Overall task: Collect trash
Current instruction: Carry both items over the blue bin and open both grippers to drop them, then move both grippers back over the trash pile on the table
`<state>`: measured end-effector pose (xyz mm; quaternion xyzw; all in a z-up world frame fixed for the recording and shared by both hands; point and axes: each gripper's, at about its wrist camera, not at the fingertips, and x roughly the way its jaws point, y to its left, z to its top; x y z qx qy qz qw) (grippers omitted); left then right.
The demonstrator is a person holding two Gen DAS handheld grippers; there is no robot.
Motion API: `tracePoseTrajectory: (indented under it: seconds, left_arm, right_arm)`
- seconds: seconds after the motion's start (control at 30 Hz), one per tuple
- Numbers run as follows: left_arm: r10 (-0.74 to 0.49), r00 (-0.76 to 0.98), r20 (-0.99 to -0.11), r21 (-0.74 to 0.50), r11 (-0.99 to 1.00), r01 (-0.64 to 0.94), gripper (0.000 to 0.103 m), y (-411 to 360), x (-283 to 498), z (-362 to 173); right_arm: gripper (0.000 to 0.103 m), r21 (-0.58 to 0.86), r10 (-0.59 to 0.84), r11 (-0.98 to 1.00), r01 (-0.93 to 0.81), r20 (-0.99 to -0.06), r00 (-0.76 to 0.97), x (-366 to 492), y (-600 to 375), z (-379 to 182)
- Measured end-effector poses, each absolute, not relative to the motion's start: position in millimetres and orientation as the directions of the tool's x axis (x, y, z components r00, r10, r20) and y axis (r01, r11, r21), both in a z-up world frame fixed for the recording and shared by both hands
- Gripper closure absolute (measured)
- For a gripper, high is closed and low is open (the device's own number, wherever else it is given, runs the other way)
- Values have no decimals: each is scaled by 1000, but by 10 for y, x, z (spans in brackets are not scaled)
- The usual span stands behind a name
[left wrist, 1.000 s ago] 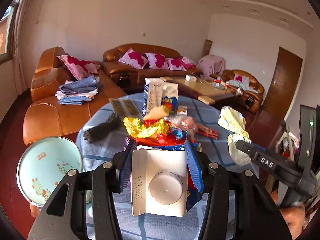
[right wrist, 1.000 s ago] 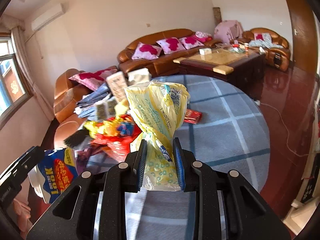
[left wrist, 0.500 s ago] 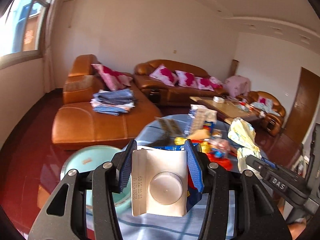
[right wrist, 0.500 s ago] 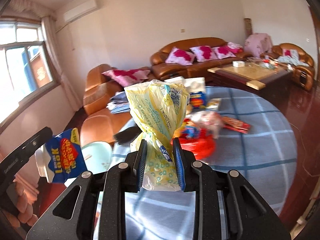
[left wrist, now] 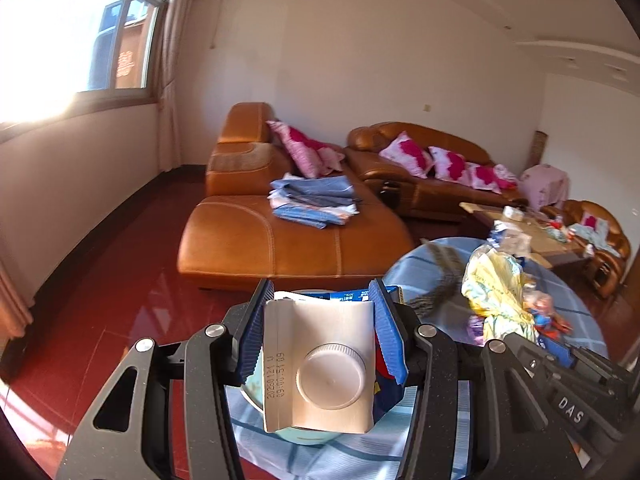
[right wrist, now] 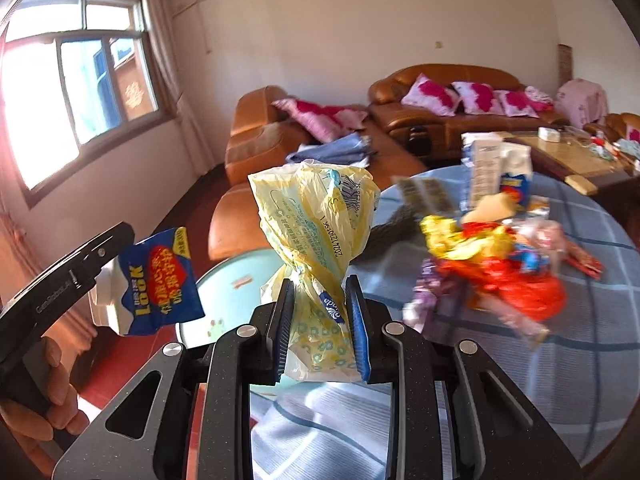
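my left gripper has its jaws clenched on the blue-and-white milk carton, held in the air over the teal bin beside the bench. my right gripper pinches the yellow plastic bag by its twisted neck, above the bench edge. more wrappers sit piled on the bench.

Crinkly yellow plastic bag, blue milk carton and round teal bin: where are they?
Crinkly yellow plastic bag (right wrist: 320, 216), right wrist view, its printed upper half.
Blue milk carton (right wrist: 160, 280), right wrist view, its printed face.
Round teal bin (right wrist: 228, 292), right wrist view, its top.
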<state>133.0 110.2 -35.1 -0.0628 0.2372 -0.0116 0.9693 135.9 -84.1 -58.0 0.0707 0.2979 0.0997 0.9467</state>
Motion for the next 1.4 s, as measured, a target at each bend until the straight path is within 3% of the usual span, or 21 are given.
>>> tracePoseTrajectory:
  seconds: [0.5, 0.63, 0.83, 1.13, 1.2, 1.4]
  left_arm:
    - [18, 803, -596, -101, 990, -96, 54, 1262, 1941, -936]
    - [32, 787, -616, -91, 990, -112, 54, 1283, 2053, -1004]
    - [37, 767, -640, -86, 989, -120, 54, 1309, 2134, -1107]
    - [28, 756, -654, -90, 989, -115, 53, 1282, 2179, -1173]
    - [31, 758, -651, -79, 991, -109, 41, 1245, 2171, -1151]
    - [107, 773, -625, -15, 989, -149, 20, 1114, 2071, -1026]
  right_arm:
    - [75, 217, 299, 954, -206, -678, 671, 2022, -267, -1107]
    - [70, 246, 337, 942, -230, -697, 633, 2165, -239, -1214]
    - [60, 284, 378, 926, -249, -703, 602, 2271, -219, -1308]
    - [59, 296, 344, 936, -191, -652, 676, 2092, -462, -1117]
    - [58, 292, 331, 940, -178, -642, 692, 2049, -529, -1072]
    - [56, 279, 280, 952, -127, -624, 730, 1912, -762, -994]
